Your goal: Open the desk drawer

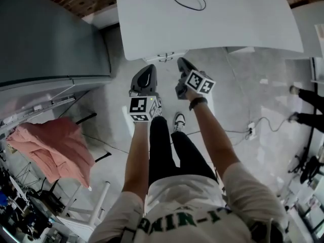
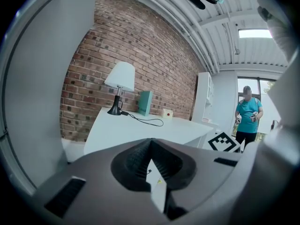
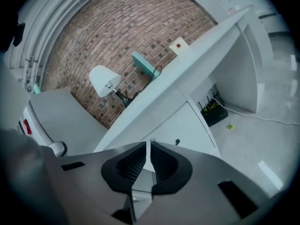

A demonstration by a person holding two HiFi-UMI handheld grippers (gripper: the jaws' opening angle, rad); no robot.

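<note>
The white desk (image 1: pixel 212 19) fills the top of the head view. Its drawer unit (image 1: pixel 164 57) shows just under the front edge. In the right gripper view the drawer front (image 3: pixel 187 123) is a plain white panel with a small dark knob (image 3: pixel 177 142). My left gripper (image 1: pixel 150 69) is held in the air a little short of the desk edge, jaws shut and empty (image 2: pixel 151 142). Beside it, my right gripper (image 1: pixel 180 61) points at the drawer front from a short distance. Its jaws are together with only a hairline slit and nothing between them (image 3: pixel 148 144).
A lamp (image 2: pixel 120 78), a teal book (image 2: pixel 145 102), a small box (image 2: pixel 167 112) and a black cable (image 1: pixel 185 1) lie on the desk. A grey cabinet (image 1: pixel 50 34) stands to the left, with pink cloth (image 1: pixel 50 146) below it. A person (image 2: pixel 247 116) stands at the right. A power strip (image 3: pixel 213 111) lies under the desk.
</note>
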